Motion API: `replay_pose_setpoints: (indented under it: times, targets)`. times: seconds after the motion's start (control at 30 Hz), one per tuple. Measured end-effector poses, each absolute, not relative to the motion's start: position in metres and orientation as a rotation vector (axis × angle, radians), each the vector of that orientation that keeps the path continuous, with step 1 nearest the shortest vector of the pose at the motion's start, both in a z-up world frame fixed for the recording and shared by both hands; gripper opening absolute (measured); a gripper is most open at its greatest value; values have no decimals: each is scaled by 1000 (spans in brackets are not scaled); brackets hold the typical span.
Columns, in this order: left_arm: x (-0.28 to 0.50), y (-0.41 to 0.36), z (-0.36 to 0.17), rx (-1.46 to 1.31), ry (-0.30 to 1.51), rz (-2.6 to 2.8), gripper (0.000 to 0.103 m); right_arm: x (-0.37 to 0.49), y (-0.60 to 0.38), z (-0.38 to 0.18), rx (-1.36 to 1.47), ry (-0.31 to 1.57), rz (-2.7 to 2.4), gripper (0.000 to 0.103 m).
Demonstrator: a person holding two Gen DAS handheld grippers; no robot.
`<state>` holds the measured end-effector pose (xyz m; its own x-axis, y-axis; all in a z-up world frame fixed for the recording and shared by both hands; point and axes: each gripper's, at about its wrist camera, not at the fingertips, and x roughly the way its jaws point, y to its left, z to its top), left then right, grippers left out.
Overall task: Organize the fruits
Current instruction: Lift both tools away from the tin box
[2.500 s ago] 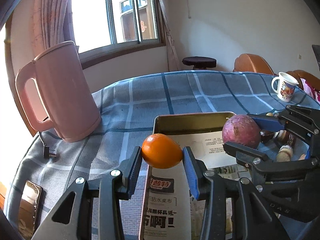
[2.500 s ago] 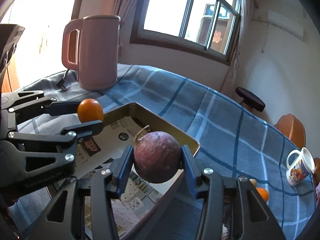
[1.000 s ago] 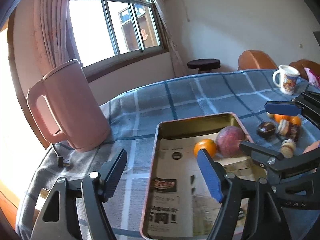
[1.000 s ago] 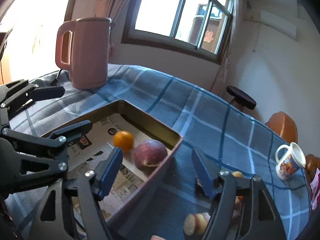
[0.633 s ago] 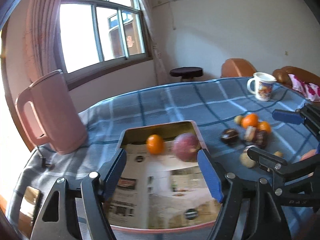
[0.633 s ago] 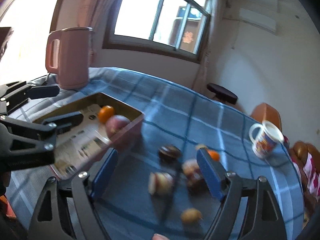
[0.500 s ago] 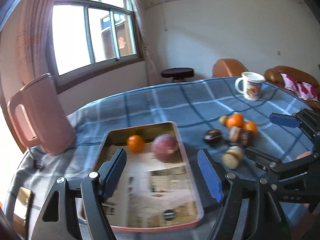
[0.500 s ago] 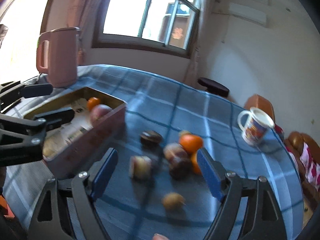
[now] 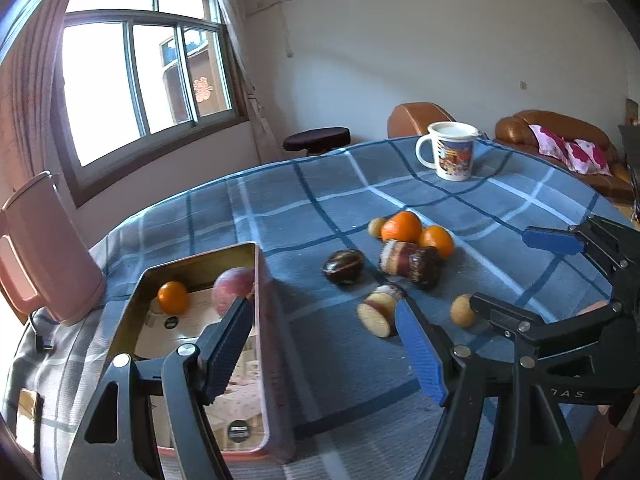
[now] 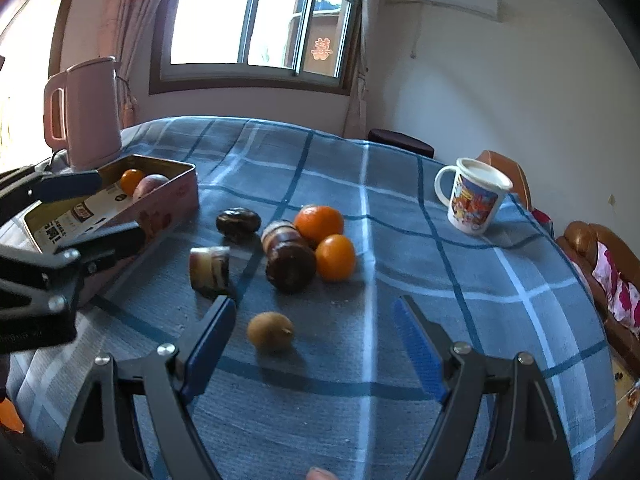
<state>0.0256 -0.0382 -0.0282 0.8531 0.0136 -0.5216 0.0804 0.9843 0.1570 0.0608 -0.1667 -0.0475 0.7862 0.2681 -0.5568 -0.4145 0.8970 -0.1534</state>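
**Operator:** Report the state of both tongs.

**Technician:** The left tongs (image 9: 324, 344) stand apart with nothing between the pads. The right tongs (image 10: 312, 340) are also apart and empty; their jaws have just been opening. A small brown fruit, possibly a kiwi (image 10: 270, 331), lies on the cloth in the gap ahead of them, untouched.

**Operator:** Where are the fruits?

**Technician:** Two are in the metal tin (image 9: 256, 280): a small orange (image 9: 173, 297) and a reddish-purple round fruit (image 9: 233, 290), side by side at the far end on a printed paper liner. The rest lie loose on the desk (image 10: 400, 208) to the right of the tin: two oranges (image 10: 319, 218) touching each other, a dark round fruit (image 10: 238, 221), a dark cut piece (image 10: 290, 266) against the oranges, and a pale cut piece (image 10: 210, 267) nearer the tin.

**Operator:** Why are the tongs positioned this way?

**Technician:** Judgement: both are wide and aimed down at the loose cluster, which suits a fresh pick-up. The tin sits just beside the cluster, keeping each transfer short.

**Operator:** Surface and room?

**Technician:** The desk carries a blue plaid cloth, soft enough that round fruit should not roll far. A pink electric kettle (image 10: 86, 112) stands behind the tin and a printed mug (image 10: 474, 200) at the far right. Beyond are a bright window (image 10: 260, 20), white walls, a dark stool and brown leather seating.
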Motion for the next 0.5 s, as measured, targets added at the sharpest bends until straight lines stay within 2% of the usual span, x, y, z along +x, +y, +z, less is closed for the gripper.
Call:
replay_pose_setpoints:
  times: [0.5]
  targets:
    - [30,-33,-36,158,563,-16,75,64,-170,-60,-257,598,396,82]
